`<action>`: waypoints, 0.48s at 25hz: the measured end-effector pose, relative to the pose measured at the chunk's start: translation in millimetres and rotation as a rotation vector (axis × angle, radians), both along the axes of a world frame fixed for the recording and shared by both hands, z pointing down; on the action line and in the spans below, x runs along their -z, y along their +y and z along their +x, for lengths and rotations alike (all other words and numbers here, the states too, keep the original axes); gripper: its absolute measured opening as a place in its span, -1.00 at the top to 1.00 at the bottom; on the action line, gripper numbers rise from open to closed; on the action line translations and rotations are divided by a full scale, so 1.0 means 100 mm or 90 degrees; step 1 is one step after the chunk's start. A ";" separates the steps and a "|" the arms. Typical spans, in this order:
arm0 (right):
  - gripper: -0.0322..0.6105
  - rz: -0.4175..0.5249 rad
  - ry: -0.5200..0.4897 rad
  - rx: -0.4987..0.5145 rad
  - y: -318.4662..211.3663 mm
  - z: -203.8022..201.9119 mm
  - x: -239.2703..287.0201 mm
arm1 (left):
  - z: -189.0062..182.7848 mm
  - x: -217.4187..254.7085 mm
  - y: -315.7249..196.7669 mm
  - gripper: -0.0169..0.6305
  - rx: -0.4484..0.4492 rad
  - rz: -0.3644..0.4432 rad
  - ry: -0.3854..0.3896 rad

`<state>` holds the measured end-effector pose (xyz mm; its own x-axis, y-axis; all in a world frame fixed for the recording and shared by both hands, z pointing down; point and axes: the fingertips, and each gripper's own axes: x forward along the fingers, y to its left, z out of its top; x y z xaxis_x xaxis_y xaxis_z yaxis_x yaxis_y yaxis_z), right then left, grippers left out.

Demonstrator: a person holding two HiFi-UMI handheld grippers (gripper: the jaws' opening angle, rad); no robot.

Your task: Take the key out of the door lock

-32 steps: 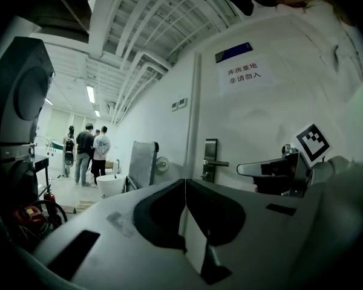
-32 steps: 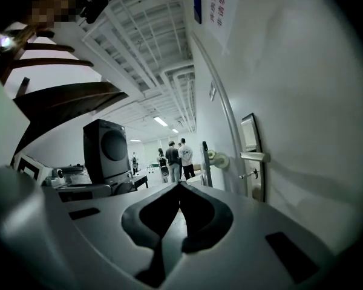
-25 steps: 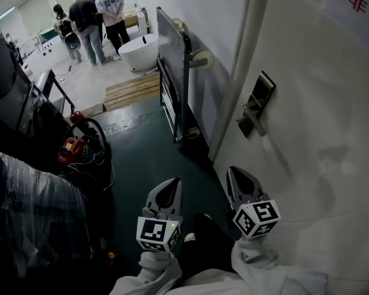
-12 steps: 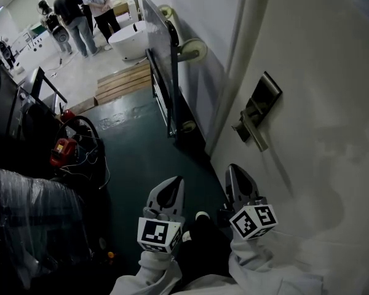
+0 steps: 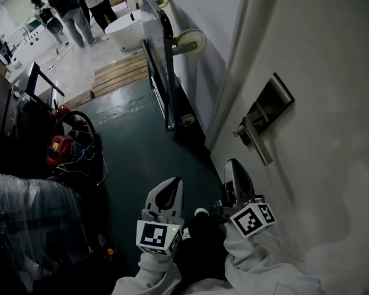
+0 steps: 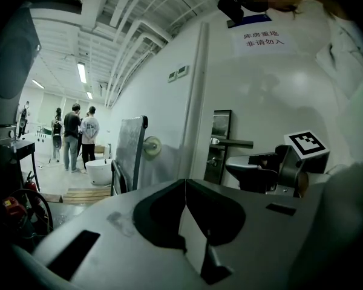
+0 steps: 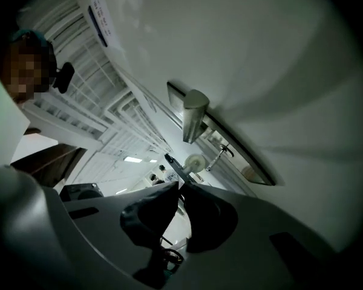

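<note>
The left claw (image 5: 170,184) hangs over the dark green floor (image 5: 135,158), shut with nothing in it. Just beside it the right claw (image 5: 234,168) is also closed and empty, near the white door (image 5: 332,72). The small metal key (image 7: 219,156) sticks out of the dark lock plate (image 5: 269,106), apart from both claws.

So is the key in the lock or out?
In: the key sticks out of the lock plate below the handle.
</note>
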<state>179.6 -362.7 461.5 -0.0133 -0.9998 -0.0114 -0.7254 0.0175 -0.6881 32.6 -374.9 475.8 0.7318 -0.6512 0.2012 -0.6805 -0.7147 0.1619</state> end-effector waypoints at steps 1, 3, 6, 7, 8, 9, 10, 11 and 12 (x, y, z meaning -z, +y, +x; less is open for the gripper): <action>0.69 0.004 -0.016 0.000 -0.02 0.01 -0.02 | 0.01 -0.01 -0.02 0.91 0.000 -0.002 -0.002; 0.66 0.011 -0.046 -0.001 -0.07 0.03 -0.07 | 0.04 -0.06 -0.06 0.91 -0.003 -0.004 -0.003; 0.60 0.031 -0.123 -0.015 -0.13 0.09 -0.11 | 0.07 -0.13 -0.10 0.91 -0.003 -0.010 -0.005; 0.57 0.044 -0.153 -0.020 -0.15 0.12 -0.10 | 0.07 -0.15 -0.12 0.91 -0.002 -0.012 -0.007; 0.55 0.057 -0.175 -0.025 -0.18 0.15 -0.09 | 0.08 -0.16 -0.14 0.91 -0.001 -0.013 -0.008; 0.54 0.065 -0.188 -0.029 -0.21 0.18 -0.08 | 0.08 -0.18 -0.15 0.91 -0.001 -0.015 -0.009; 0.52 0.071 -0.200 -0.035 -0.24 0.22 -0.08 | 0.09 -0.19 -0.16 0.91 0.000 -0.017 -0.009; 0.51 0.073 -0.213 -0.043 -0.26 0.26 -0.10 | 0.10 -0.20 -0.17 0.91 0.001 -0.019 -0.009; 0.51 0.074 -0.228 -0.052 -0.28 0.30 -0.13 | 0.10 -0.21 -0.17 0.91 0.002 -0.021 -0.008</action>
